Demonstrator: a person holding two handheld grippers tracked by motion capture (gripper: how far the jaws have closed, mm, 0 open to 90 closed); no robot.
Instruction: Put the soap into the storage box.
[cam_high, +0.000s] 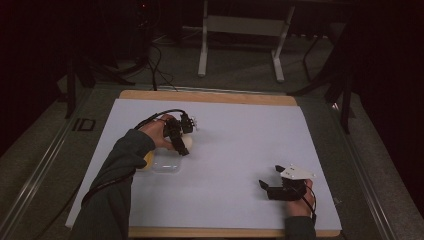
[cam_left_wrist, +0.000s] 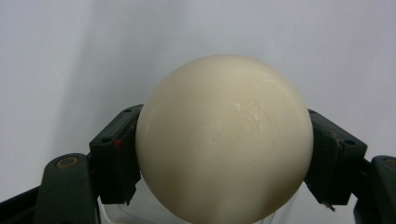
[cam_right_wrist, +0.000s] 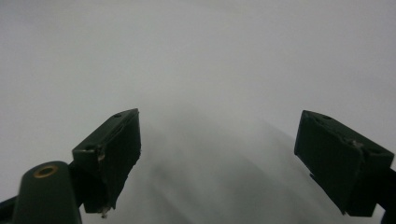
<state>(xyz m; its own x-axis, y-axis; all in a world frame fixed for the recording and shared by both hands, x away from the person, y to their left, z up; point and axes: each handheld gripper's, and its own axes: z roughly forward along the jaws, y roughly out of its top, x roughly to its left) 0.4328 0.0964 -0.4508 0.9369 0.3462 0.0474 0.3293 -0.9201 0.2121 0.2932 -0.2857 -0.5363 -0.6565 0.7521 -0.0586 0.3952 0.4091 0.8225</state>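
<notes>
We reach in from the lower left of the high view with our left forearm in a dark sleeve (cam_high: 117, 175), the wrist bent so that the left gripper (cam_high: 181, 141) angles forward and down over the white sheet (cam_high: 240, 145) that covers the table. Its jaws are clamped on a cream ball (cam_high: 187, 142), one pad pressed against each side; in the left gripper view the ball (cam_left_wrist: 224, 140) sits squarely between the two black pads (cam_left_wrist: 114, 161) and bulges well past them towards the camera's far side. A cable loops back from this gripper over our hand.

Our right hand (cam_high: 300, 202) rests near the bottom right corner of the sheet, with the right gripper (cam_high: 267, 184) lying low and pointing left across the table, a grey three-cornered plate on top. Its jaws stand wide apart with nothing between them, and in the right gripper view we see bare white sheet between its pads (cam_right_wrist: 112, 151).

The ball is smooth, glossy and off-white, with a faint raised mark on its upper right face. It looks round or nearly so, so we cannot tell a long axis or any heading. It sits left of the table's middle, just beyond a clear plastic tray (cam_high: 166, 165) that lies flat on the sheet, with a yellow thing (cam_high: 148, 161) at the tray's left end beside our sleeve.
</notes>
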